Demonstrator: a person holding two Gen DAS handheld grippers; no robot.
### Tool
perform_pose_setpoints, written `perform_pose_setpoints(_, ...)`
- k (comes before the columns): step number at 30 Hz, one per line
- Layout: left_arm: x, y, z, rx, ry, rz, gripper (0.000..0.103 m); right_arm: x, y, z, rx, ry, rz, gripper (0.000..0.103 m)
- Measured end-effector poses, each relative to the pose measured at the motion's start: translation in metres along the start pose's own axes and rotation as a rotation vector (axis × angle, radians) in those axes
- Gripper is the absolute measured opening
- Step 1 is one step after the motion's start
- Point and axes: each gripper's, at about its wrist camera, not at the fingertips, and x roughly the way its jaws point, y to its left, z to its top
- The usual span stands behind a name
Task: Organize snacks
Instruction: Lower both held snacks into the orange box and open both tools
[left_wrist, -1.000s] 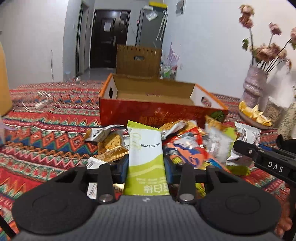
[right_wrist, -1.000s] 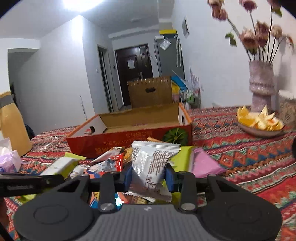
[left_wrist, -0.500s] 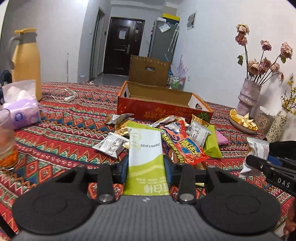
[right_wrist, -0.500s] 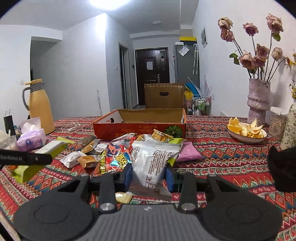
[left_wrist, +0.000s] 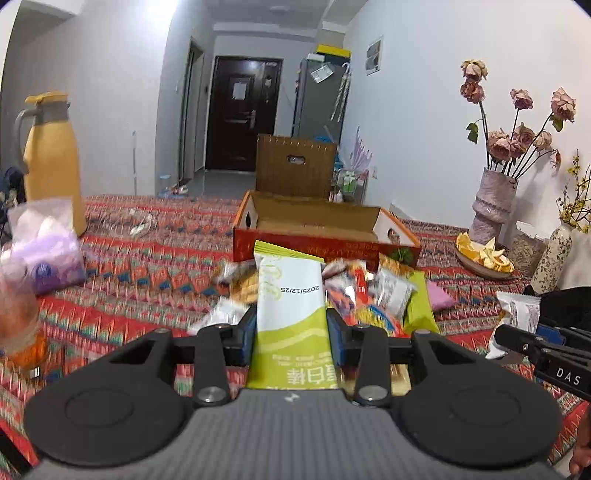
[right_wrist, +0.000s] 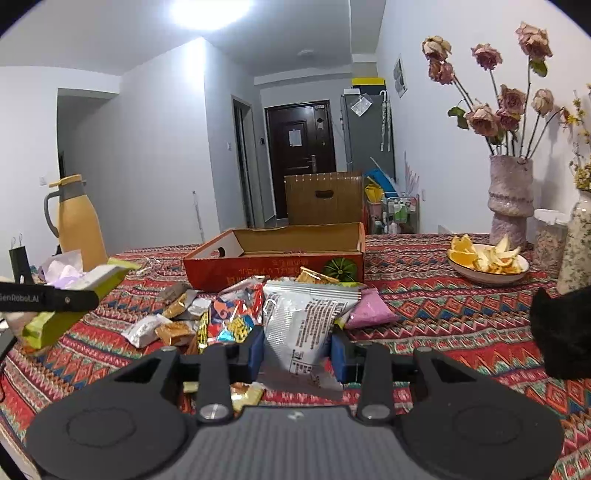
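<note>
A: Left wrist view — left gripper (left_wrist: 291, 326) clamped on green-white bar (left_wrist: 290, 316), held above the table, nearer than the red box (left_wrist: 317, 246). Can't see inside the box.
B: Right wrist view — right gripper (right_wrist: 298, 349) clamped on silver packet (right_wrist: 303, 325). Snack pile (right_wrist: 221, 314) just before the box; peel bowl (right_wrist: 487, 261) right of it.

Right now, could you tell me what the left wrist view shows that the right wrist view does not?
Only the left wrist view shows the date stamp on the green and white bar held in the left gripper, and a glass at its left edge. Only the right wrist view shows the ceiling light and the print on the silver packet in the right gripper. Both show the red box, the snack pile, the yellow jug and the flower vase.
</note>
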Motion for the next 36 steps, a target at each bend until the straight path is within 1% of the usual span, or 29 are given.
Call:
perform_pose_setpoints(4, 0.022, 0.005, 0.028, 0.010, -0.023, -0.021, 0.038, 0.021, -0.005, 0.020, -0.050, -0.020, -0.006, 0.036)
perform_pose_setpoints(8, 0.067, 0.009, 0.060, 0.036, -0.048, -0.017, 0.039, 0.053, -0.018, 0.052, -0.076, -0.049, 0.036, 0.036)
perform_pose_setpoints(12, 0.134, 0.016, 0.090, 0.043, -0.003, 0.002, 0.039, 0.109, -0.028, 0.086, -0.119, -0.064, 0.046, 0.036)
perform_pose_setpoints(16, 0.206, 0.025, 0.120, 0.031, 0.052, 0.009, 0.039, 0.183, -0.037, 0.117, -0.132, -0.032, 0.056, 0.036)
perform_pose_setpoints(18, 0.239, 0.028, 0.130, 0.048, 0.061, 0.035, 0.039, 0.218, -0.039, 0.128, -0.180, -0.033, 0.013, 0.036)
perform_pose_setpoints(20, 0.272, 0.032, 0.137, 0.059, 0.088, 0.050, 0.039, 0.258, -0.041, 0.136, -0.232, -0.008, -0.041, 0.036)
perform_pose_setpoints(22, 0.304, 0.036, 0.143, 0.055, 0.122, 0.053, 0.039, 0.299, -0.049, 0.144, -0.220, 0.064, -0.053, 0.036)
perform_pose_setpoints(24, 0.331, 0.040, 0.145, 0.049, 0.155, 0.066, 0.039, 0.330, -0.057, 0.149, -0.187, 0.128, -0.058, 0.036)
perform_pose_setpoints(26, 0.352, 0.042, 0.146, 0.048, 0.179, 0.079, 0.039, 0.357, -0.062, 0.154, -0.163, 0.158, -0.056, 0.036)
perform_pose_setpoints(28, 0.370, 0.045, 0.145, 0.055, 0.197, 0.089, 0.039, 0.384, -0.063, 0.157, -0.187, 0.185, -0.090, 0.036)
perform_pose_setpoints(29, 0.376, 0.046, 0.144, 0.056, 0.206, 0.089, 0.040, 0.395, -0.063, 0.156, -0.196, 0.209, -0.101, 0.037)
perform_pose_setpoints(30, 0.383, 0.047, 0.143, 0.053, 0.214, 0.091, 0.044, 0.406, -0.063, 0.155, -0.194, 0.231, -0.110, 0.037)
perform_pose_setpoints(31, 0.388, 0.049, 0.141, 0.045, 0.215, 0.093, 0.045, 0.414, -0.063, 0.154, -0.183, 0.245, -0.116, 0.039)
perform_pose_setpoints(32, 0.389, 0.049, 0.139, 0.049, 0.199, 0.088, 0.049, 0.421, -0.063, 0.156, -0.165, 0.274, -0.112, 0.050)
perform_pose_setpoints(33, 0.389, 0.047, 0.137, 0.067, 0.187, 0.084, 0.055, 0.425, -0.064, 0.159, -0.155, 0.283, -0.109, 0.065)
perform_pose_setpoints(35, 0.387, 0.042, 0.132, 0.109, 0.177, 0.066, 0.063, 0.429, -0.068, 0.161, -0.138, 0.285, -0.083, 0.069)
perform_pose_setpoints(36, 0.386, 0.040, 0.131, 0.117, 0.170, 0.066, 0.063, 0.431, -0.067, 0.160, -0.139, 0.298, -0.080, 0.069)
